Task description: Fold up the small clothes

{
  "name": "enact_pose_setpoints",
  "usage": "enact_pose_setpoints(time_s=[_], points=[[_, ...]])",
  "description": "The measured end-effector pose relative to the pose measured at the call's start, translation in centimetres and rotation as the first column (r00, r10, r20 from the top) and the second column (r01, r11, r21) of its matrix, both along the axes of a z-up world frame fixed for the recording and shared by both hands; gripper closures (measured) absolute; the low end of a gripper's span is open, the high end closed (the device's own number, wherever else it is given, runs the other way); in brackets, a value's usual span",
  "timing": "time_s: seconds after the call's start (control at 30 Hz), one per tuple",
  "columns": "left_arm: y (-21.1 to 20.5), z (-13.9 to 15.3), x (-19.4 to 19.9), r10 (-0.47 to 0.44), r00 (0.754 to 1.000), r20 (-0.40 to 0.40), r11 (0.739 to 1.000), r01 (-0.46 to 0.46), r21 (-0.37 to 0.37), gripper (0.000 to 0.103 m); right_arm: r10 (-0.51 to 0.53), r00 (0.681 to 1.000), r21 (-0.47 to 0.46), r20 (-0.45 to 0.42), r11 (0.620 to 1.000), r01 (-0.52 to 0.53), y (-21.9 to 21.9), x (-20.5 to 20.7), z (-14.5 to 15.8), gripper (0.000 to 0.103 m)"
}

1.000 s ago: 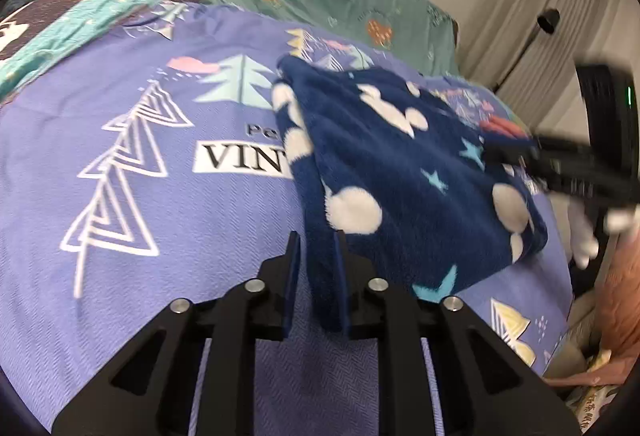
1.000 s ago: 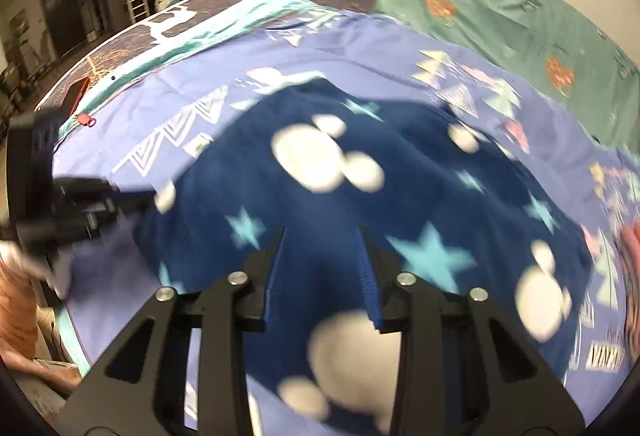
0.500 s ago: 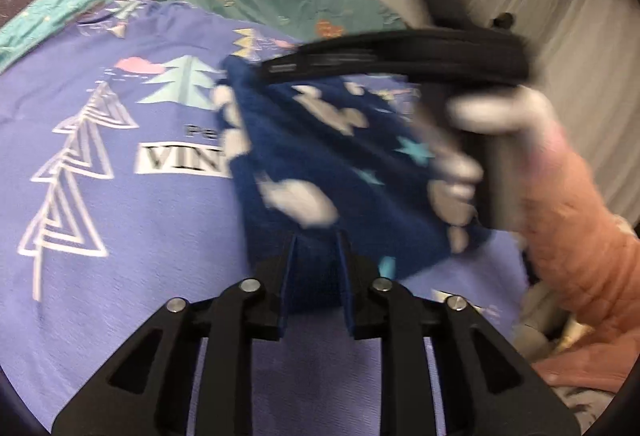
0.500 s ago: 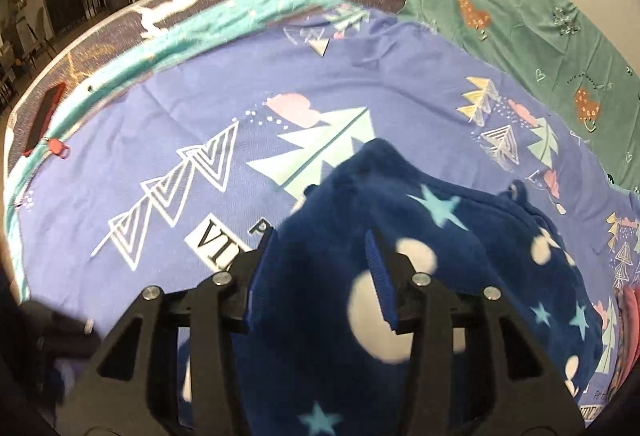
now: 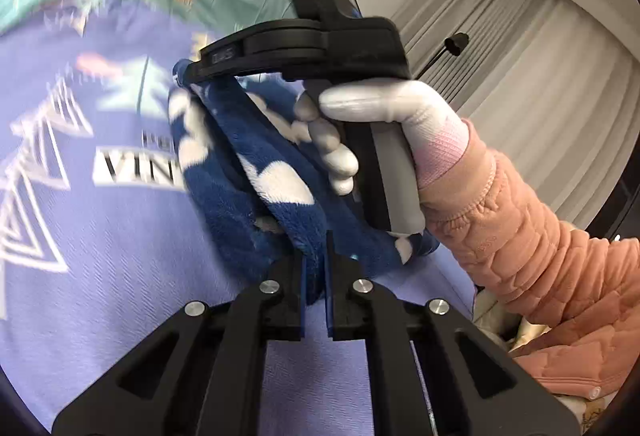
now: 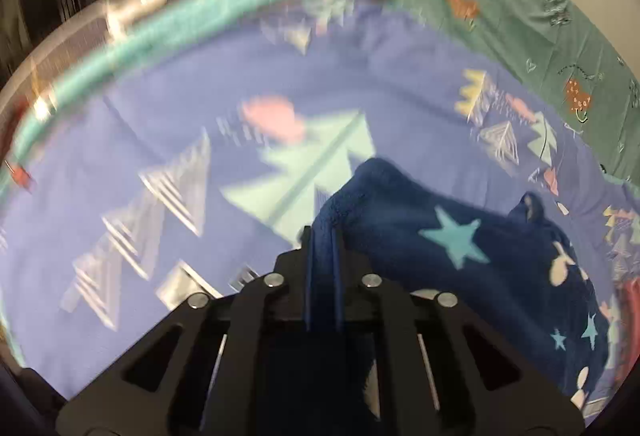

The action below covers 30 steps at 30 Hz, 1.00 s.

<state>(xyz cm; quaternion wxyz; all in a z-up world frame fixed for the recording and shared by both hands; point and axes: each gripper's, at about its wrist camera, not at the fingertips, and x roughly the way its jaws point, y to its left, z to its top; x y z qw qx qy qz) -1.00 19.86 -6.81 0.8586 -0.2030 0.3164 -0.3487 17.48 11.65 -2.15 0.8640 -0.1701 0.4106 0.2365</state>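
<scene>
Navy fleece garment (image 5: 256,195) with white blobs and teal stars, bunched on the purple tree-print bedspread (image 5: 100,236) at centre of the left wrist view. Pinched at its near edge by the left gripper (image 5: 314,256), fabric clamped between nearly closed fingers. Gripped too at 10 o'clock by the right gripper (image 5: 188,71), held in a white-gloved hand (image 5: 360,123). Likewise clenched on a raised fold in the right wrist view, garment trailing toward 3 o'clock.
</scene>
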Motion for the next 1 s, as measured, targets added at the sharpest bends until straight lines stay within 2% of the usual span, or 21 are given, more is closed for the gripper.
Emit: enact_pose_setpoints(time_s=[0.07,0.13,0.23,0.3,0.33,0.37,0.4,0.43,0.53,0.67,0.73,0.83,0.93,1.0], points=[[-0.2,0.9,-0.7,0.012,1.000,0.021,0.999,-0.013,0.046,0.097,0.019,1.000,0.041,0.015,0.999,-0.019,-0.3,-0.4,1.8,0.095],[-0.7,0.7,-1.0,0.028,1.000,0.012,0.991,-0.030,0.130,0.097,0.030,0.999,0.034,0.011,0.999,-0.030,-0.1,-0.3,2.0,0.095],[-1.4,-2.0,-0.2,0.064,0.994,-0.084,0.966,-0.041,0.256,0.096,0.034,0.997,-0.020,-0.070,0.999,-0.035,0.7,1.1,-1.5,0.092],[-1.5,-3.0,-0.2,0.079,0.991,-0.110,0.961,-0.046,0.273,0.095,0.013,0.992,-0.031,-0.124,0.999,-0.017,0.6,2.2,-4.5,0.088],[-1.4,-2.8,-0.4,0.083,0.991,-0.104,0.961,-0.052,0.271,0.094,0.019,0.995,-0.007,-0.098,1.000,-0.019,0.4,2.1,-4.9,0.083],[-1.3,-2.5,-0.5,0.087,0.991,-0.097,0.961,-0.057,0.271,0.092,0.031,0.996,0.001,-0.086,1.000,-0.031,0.4,1.8,-4.7,0.081],[-1.3,-2.4,-0.7,0.091,0.991,-0.095,0.958,-0.061,0.280,0.090,0.046,0.996,0.007,-0.081,0.999,-0.046,0.4,1.5,-4.3,0.071],[-1.2,-2.6,-0.9,0.092,0.991,-0.097,0.957,-0.061,0.284,0.088,0.064,0.995,0.023,-0.073,0.998,-0.062,0.3,1.1,-3.5,0.065],[-0.9,-2.6,-1.5,0.095,0.991,-0.093,0.954,-0.064,0.292,0.086,0.065,0.997,0.058,-0.028,0.996,-0.063,-0.5,-0.3,-1.1,0.061],[-0.9,-1.9,-1.5,0.126,0.990,-0.064,0.941,-0.099,0.323,0.081,0.062,0.998,0.118,0.005,0.991,-0.062,-3.1,-2.8,1.9,0.065],[-0.5,-1.4,-1.7,0.138,0.989,-0.052,0.939,-0.114,0.323,0.081,0.062,0.998,0.126,-0.010,0.990,-0.060,-4.0,-3.5,2.2,0.086],[-0.4,-0.5,-1.5,0.155,0.988,-0.023,0.937,-0.139,0.321,0.081,0.049,0.998,0.103,-0.051,0.994,-0.044,-5.0,-4.3,1.1,0.089],[-0.3,0.1,-1.1,0.160,0.987,-0.006,0.938,-0.151,0.312,0.081,0.041,0.993,0.063,-0.110,0.997,-0.034,-5.0,-4.3,-1.5,0.089],[-0.7,-0.3,-0.3,0.162,0.987,-0.017,0.933,-0.147,0.330,0.081,0.025,0.986,0.068,-0.164,0.998,-0.014,-4.9,-3.5,-3.7,0.088]])
